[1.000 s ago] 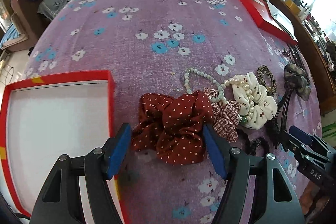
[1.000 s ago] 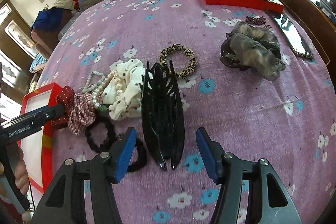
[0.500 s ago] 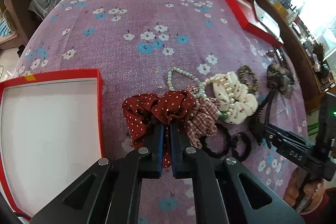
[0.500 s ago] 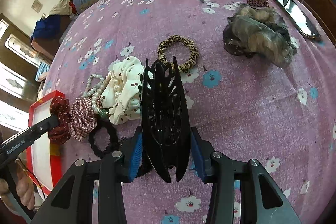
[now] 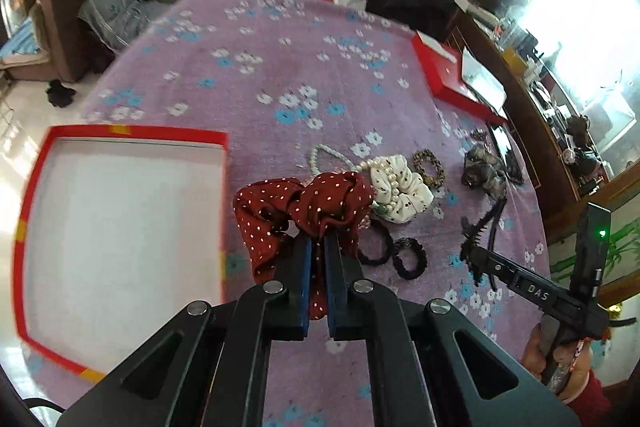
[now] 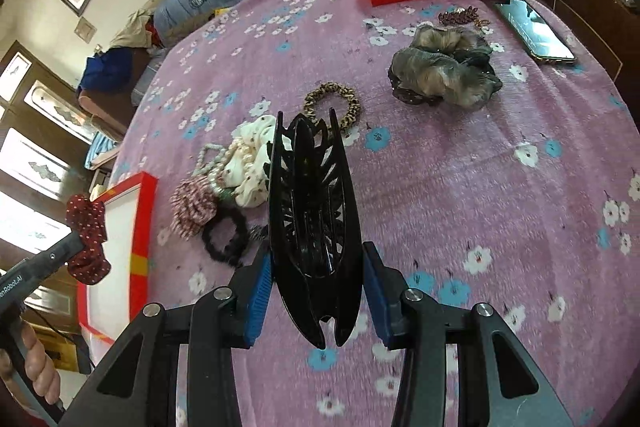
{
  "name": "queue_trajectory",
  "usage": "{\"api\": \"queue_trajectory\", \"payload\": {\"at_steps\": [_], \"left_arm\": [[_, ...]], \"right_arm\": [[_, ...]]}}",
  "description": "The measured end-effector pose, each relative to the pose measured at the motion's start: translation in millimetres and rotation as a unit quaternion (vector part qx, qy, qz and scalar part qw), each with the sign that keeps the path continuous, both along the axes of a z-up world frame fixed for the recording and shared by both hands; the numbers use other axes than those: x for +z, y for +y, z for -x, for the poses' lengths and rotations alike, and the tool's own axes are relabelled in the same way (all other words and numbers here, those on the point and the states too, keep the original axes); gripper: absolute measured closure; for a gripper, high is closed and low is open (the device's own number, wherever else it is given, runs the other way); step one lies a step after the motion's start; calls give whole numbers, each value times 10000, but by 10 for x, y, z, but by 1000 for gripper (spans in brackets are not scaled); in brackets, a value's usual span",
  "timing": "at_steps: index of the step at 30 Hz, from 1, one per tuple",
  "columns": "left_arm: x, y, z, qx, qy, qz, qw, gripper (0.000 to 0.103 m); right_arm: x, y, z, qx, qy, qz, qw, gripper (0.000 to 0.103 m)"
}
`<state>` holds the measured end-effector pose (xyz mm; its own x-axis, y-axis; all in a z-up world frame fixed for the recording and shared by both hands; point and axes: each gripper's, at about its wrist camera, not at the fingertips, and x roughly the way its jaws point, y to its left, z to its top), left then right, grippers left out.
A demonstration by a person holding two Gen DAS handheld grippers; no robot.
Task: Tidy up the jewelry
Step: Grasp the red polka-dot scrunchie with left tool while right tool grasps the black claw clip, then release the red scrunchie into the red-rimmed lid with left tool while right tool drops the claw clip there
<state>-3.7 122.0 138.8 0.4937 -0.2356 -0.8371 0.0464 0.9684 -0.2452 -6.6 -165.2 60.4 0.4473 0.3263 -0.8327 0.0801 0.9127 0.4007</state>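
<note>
Your left tongs pinch the red scrunchie just right of the box, nearer than your right tongs, which squeeze the black clip lengthwise.

My open box sits left of the pile; pearls lie on the scrunchie, hair ties in front, phone far right.
</note>
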Motion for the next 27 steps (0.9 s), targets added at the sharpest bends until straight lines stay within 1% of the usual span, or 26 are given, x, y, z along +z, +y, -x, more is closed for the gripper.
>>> {"api": "queue_trajectory", "payload": {"at_steps": [3, 7, 13, 15, 18, 21, 25, 27], "left_arm": [[141, 158, 198, 234, -187, -175, 9994, 98], [236, 418, 405, 636, -220, -309, 9973, 98], [283, 848, 636, 1160, -210, -517, 9917, 98], [261, 995, 656, 1302, -174, -494, 9901, 98], [224, 1261, 614, 1477, -187, -408, 9880, 98], [160, 1457, 507, 1507, -179, -401, 9876, 98], [9, 1788, 280, 1472, -56, -328, 9885, 98], [-66, 1919, 170, 1456, 19, -325, 9888, 98]], "right_arm": [[93, 36, 76, 143, -114, -71, 9998, 57], [169, 181, 132, 423, -242, -262, 9985, 57], [256, 649, 186, 1026, -336, -517, 9928, 56], [306, 836, 188, 1214, -343, -568, 9904, 56], [381, 1139, 178, 1521, -381, -592, 9859, 56], [429, 1467, 105, 1741, -395, -573, 9823, 56], [397, 1966, -115, 1909, -280, -642, 9791, 56], [351, 2188, -237, 1962, -245, -571, 9786, 56]]}}
